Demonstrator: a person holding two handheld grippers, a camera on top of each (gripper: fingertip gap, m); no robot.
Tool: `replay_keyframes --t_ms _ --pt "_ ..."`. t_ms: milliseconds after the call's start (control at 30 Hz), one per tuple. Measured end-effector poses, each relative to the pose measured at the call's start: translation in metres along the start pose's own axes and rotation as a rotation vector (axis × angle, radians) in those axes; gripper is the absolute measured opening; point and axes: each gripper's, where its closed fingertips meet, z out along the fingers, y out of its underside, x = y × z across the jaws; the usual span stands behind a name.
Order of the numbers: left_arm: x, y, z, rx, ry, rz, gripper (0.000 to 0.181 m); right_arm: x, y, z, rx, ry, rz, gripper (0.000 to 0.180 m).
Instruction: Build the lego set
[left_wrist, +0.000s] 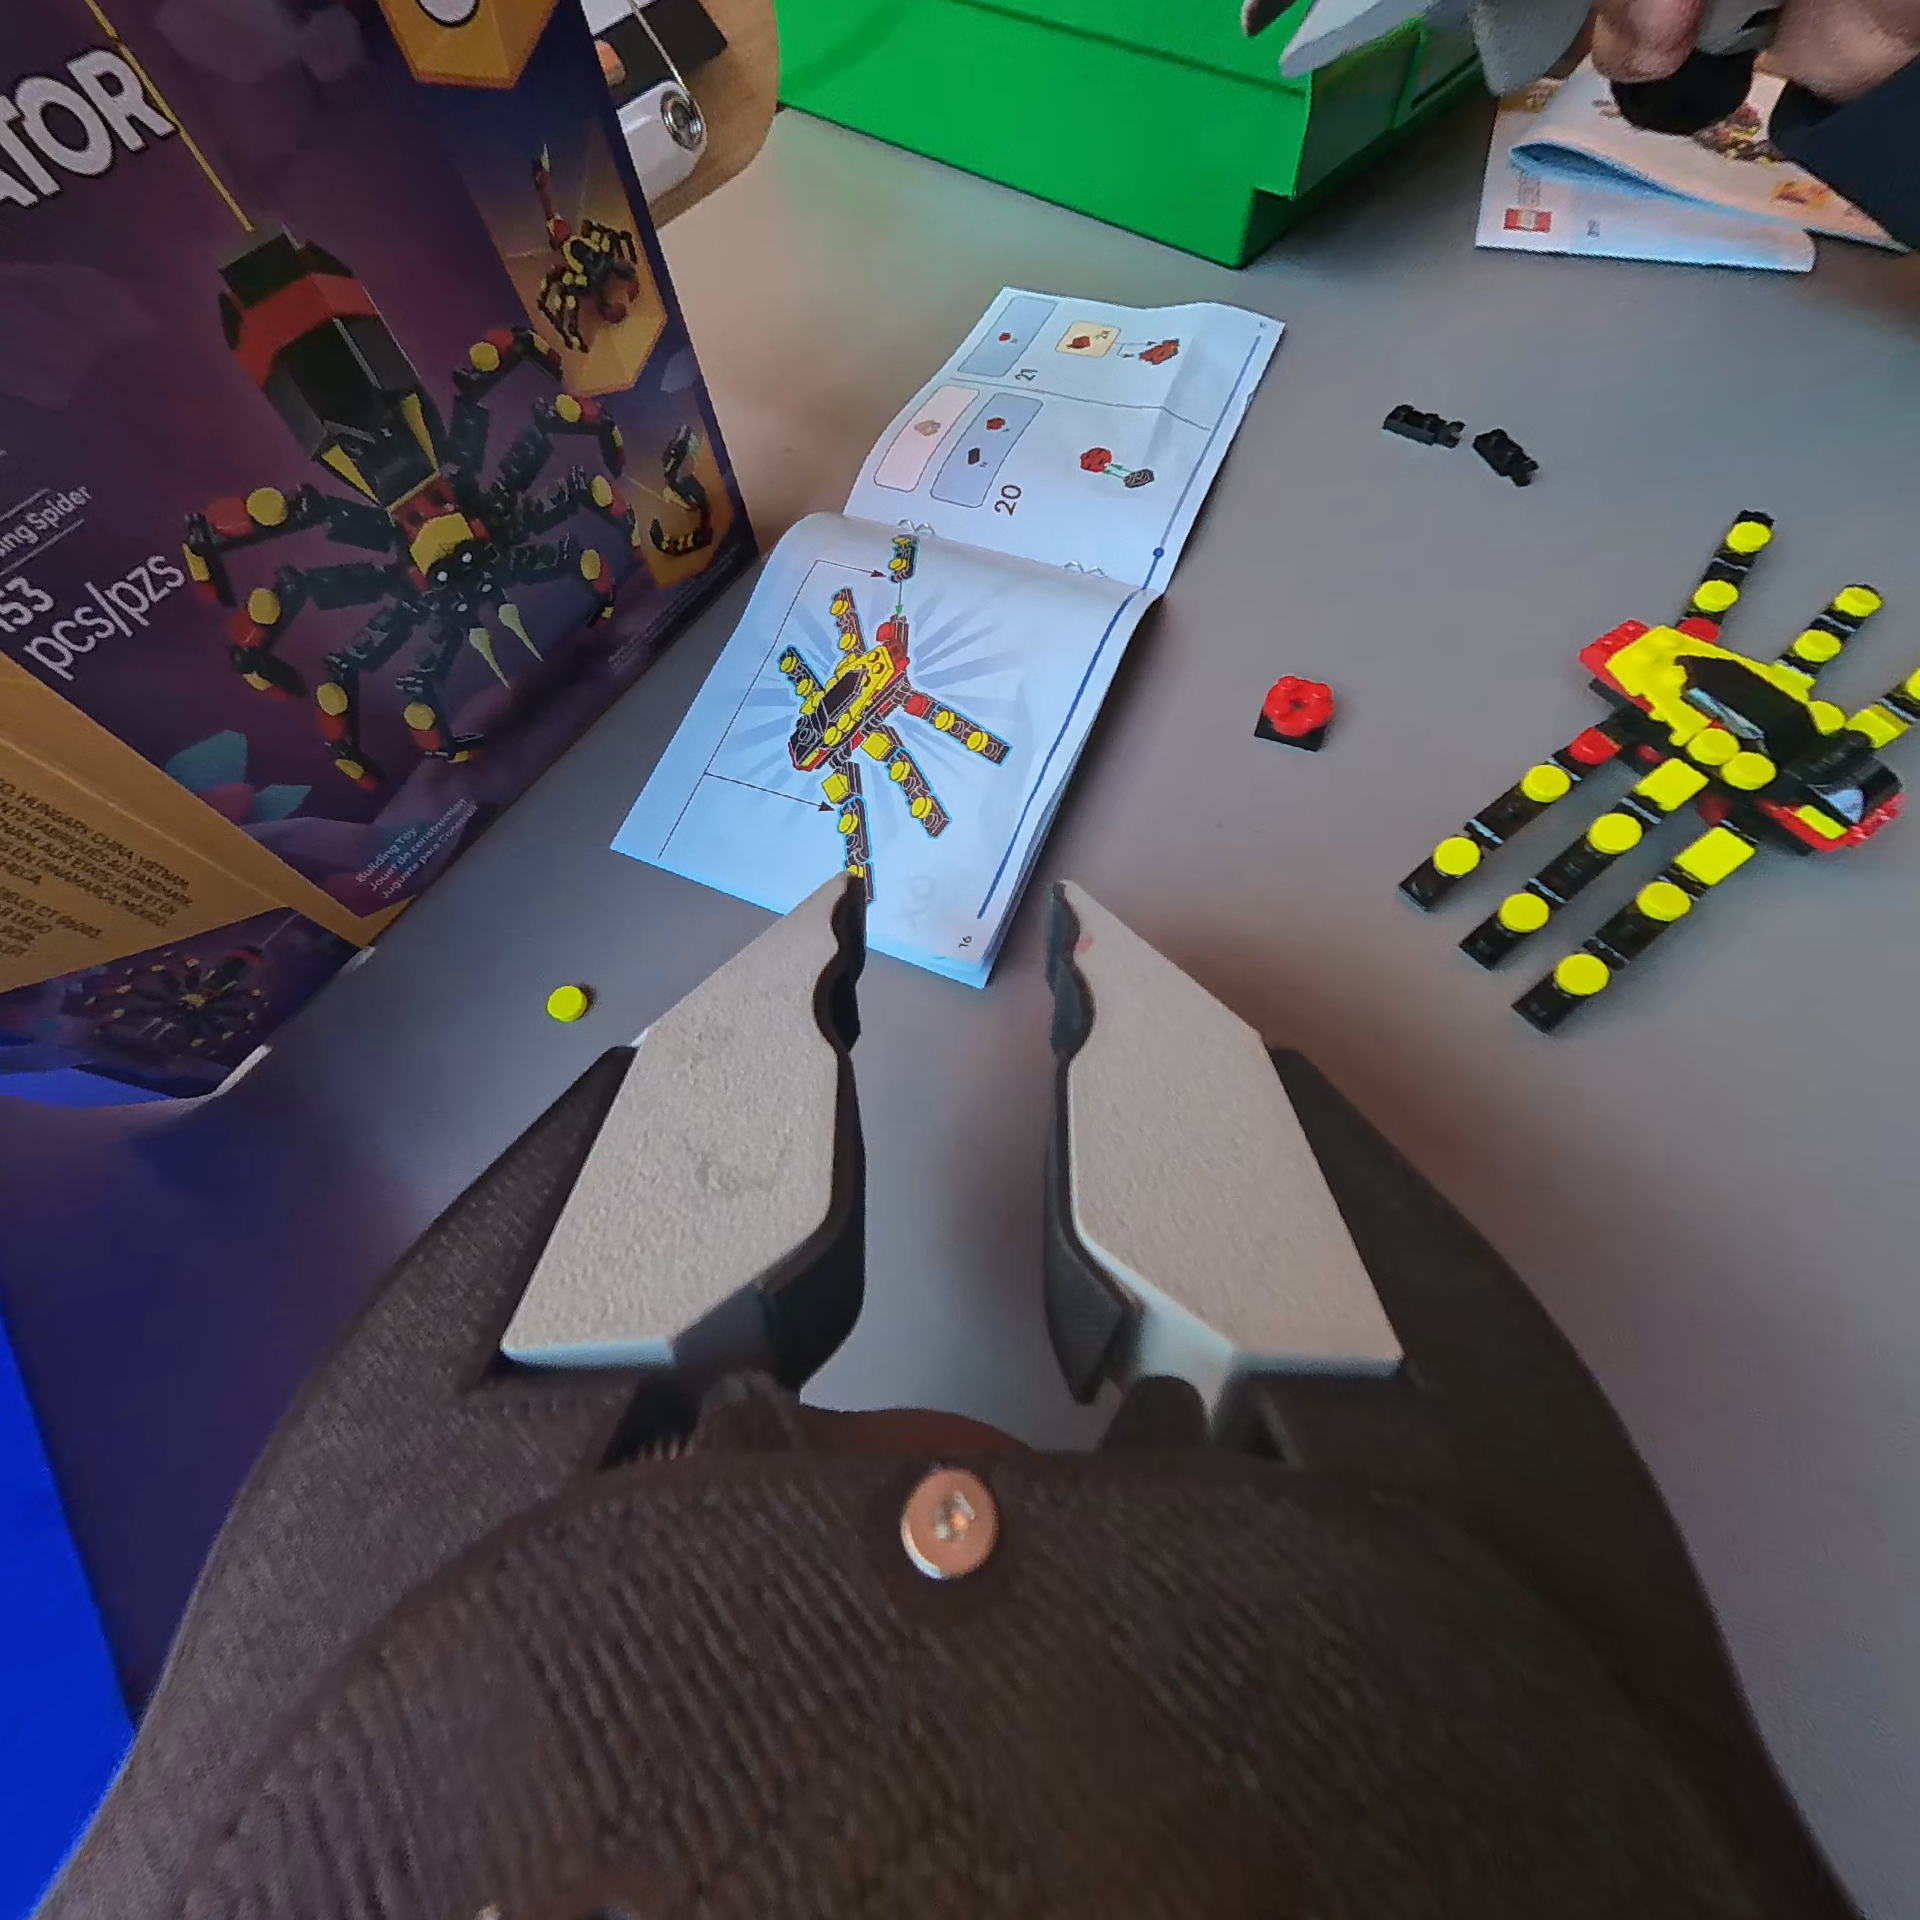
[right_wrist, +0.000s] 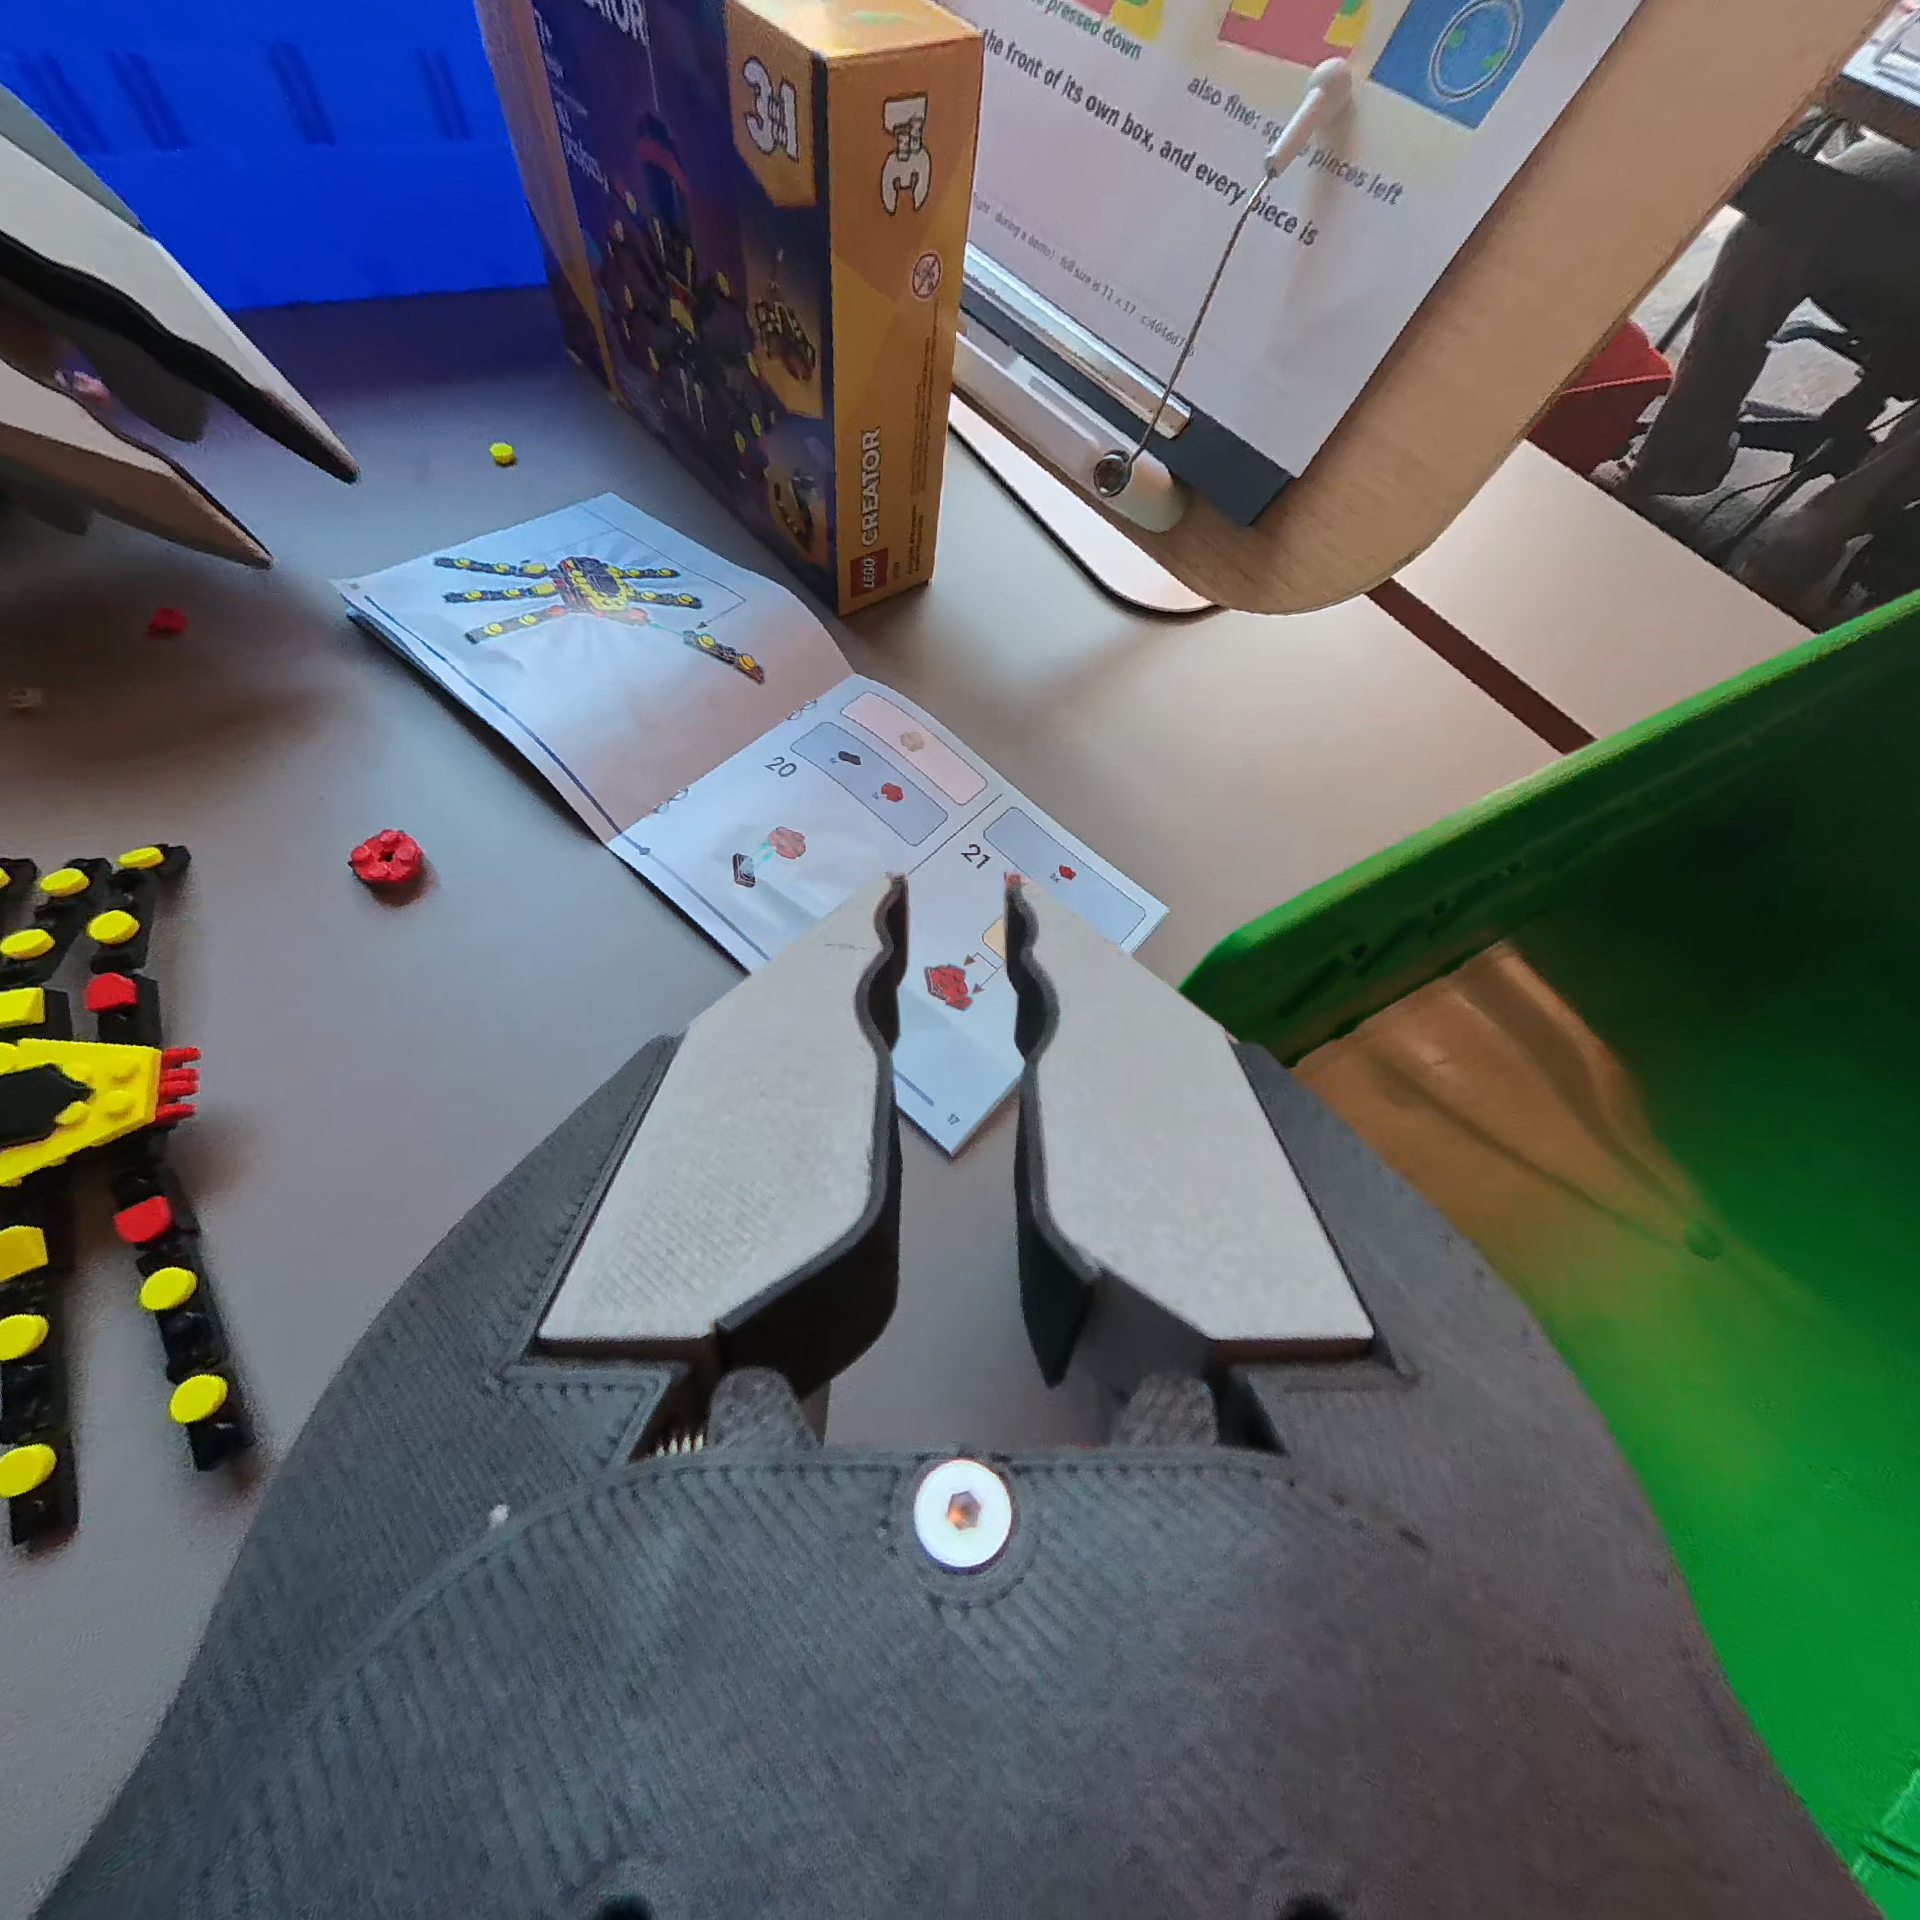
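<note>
The part-built black, yellow and red spider (left_wrist: 1714, 727) lies flat on the grey table, to the right of my left gripper (left_wrist: 956, 904), which is open and empty above the table. A red flower piece on a black plate (left_wrist: 1294, 712) sits between the spider and the open instruction booklet (left_wrist: 935, 623). Two small black pieces (left_wrist: 1455, 436) lie farther back. My right gripper (right_wrist: 954, 888) is partly open and empty over the booklet's (right_wrist: 665, 727) near page. The spider (right_wrist: 83, 1122) and the red flower piece (right_wrist: 384, 857) are to its left.
The set's box (left_wrist: 312, 468) stands at the left, with a loose yellow stud (left_wrist: 566, 1003) in front of it. A green bin (left_wrist: 1091, 104) sits at the back and close on the right gripper's right (right_wrist: 1662, 935). A second booklet (left_wrist: 1642, 197) lies at the back right. A wooden board with paper (right_wrist: 1351, 260) stands behind. Some 25 cm of space lies between my two pairs of fingers. From my left tips it is roughly 9 cm to the red flower piece (right_wrist: 384, 857); from my right, 15 cm. It is also in sight in the left wrist view (left_wrist: 1297, 705). The spider (right_wrist: 83, 1122) sits 15 cm or so from the ends of my left fingers. It is also in sight in the left wrist view (left_wrist: 1691, 662).
</note>
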Motion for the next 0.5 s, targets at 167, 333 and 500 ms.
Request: replay_keyframes --t_ms 167,333,500 --pt "-0.0002 -0.0002 -0.0003 0.002 0.001 -0.003 0.032 0.0004 0.0028 0.0024 -0.017 0.014 -0.021 0.012" --pt "-0.0004 -0.0001 -0.0003 0.002 0.002 -0.006 0.032 0.0023 0.0035 0.0023 -0.015 0.019 -0.015 0.009" --pt "-0.0004 -0.0001 -0.0001 0.001 0.002 -0.005 0.032 0.0032 0.0036 0.0025 -0.014 0.027 -0.016 0.004"
